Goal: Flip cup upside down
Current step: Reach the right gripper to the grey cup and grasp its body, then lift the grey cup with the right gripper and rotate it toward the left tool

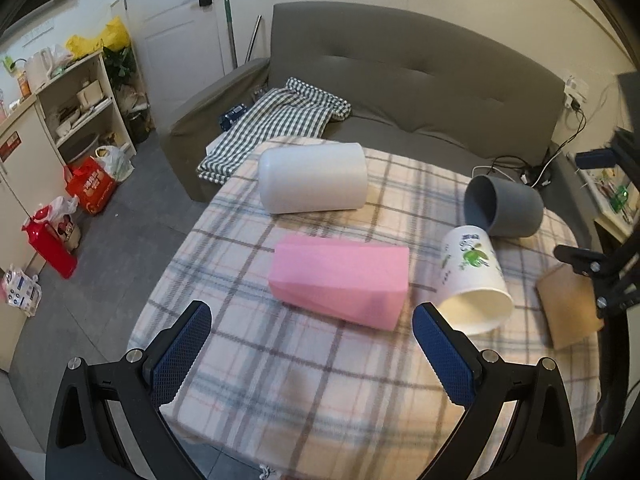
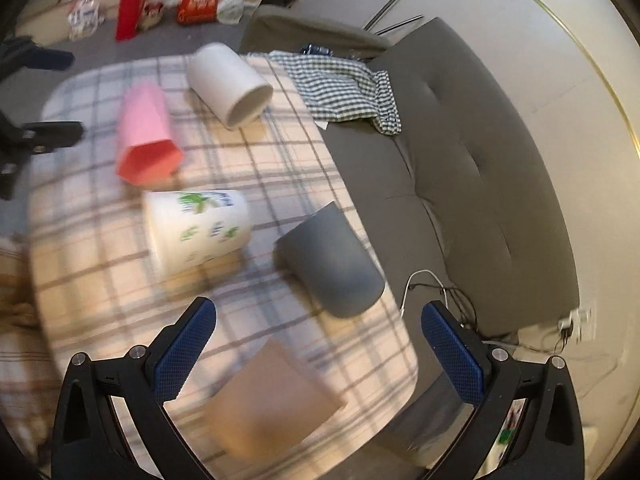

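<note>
Several cups lie on their sides on the plaid-covered table: a pink faceted cup, a white cup, a grey cup and a white paper cup with green print. My left gripper is open and empty, just short of the pink cup. My right gripper is open and empty, near the grey cup; it also shows at the right edge of the left wrist view.
A brown card lies at the table's edge. A grey sofa with a checked cloth stands behind the table. Shelves and bags stand on the floor at the left.
</note>
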`<action>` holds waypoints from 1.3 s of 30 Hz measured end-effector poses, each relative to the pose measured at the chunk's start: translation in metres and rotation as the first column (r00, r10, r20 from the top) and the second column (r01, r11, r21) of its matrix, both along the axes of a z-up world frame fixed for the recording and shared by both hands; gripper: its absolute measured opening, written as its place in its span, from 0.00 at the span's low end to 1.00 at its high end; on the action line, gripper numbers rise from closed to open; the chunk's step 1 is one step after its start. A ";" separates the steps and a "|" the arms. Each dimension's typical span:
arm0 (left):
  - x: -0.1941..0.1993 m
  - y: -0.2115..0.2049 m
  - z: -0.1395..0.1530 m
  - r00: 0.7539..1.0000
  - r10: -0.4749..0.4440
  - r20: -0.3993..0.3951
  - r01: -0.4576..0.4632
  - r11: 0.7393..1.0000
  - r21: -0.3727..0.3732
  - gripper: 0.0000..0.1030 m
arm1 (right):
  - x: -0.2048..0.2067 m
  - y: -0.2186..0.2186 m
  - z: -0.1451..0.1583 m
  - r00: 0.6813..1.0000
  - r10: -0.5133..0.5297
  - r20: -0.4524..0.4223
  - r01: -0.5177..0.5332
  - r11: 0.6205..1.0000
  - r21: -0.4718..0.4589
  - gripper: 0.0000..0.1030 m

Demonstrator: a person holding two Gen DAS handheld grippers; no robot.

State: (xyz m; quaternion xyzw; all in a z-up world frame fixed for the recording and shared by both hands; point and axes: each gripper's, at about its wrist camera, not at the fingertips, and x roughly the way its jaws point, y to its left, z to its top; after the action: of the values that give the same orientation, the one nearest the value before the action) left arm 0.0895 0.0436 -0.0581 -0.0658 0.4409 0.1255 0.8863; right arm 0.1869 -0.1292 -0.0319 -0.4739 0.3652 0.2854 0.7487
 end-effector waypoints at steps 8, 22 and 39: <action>0.037 0.006 -0.002 1.000 0.018 -0.008 -0.018 0.999 -0.032 1.00 | 0.054 0.024 -0.040 0.994 0.062 -0.084 -0.071 0.991 -0.109 0.99; 0.049 0.016 -0.016 0.999 0.035 -0.031 -0.036 0.998 -0.047 1.00 | 0.098 0.045 -0.088 0.984 0.030 -0.175 -0.057 0.987 -0.150 0.80; -0.024 0.020 0.048 0.993 -0.001 0.121 0.013 0.995 -0.101 1.00 | -0.021 0.019 0.071 0.934 -0.282 -0.220 0.330 0.916 0.228 0.72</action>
State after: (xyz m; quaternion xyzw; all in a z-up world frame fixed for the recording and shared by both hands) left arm 0.0659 0.0634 -0.0104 -0.1170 0.3923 0.0957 0.9073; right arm 0.1654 -0.1099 0.0392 -0.2798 0.4612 0.2520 0.8034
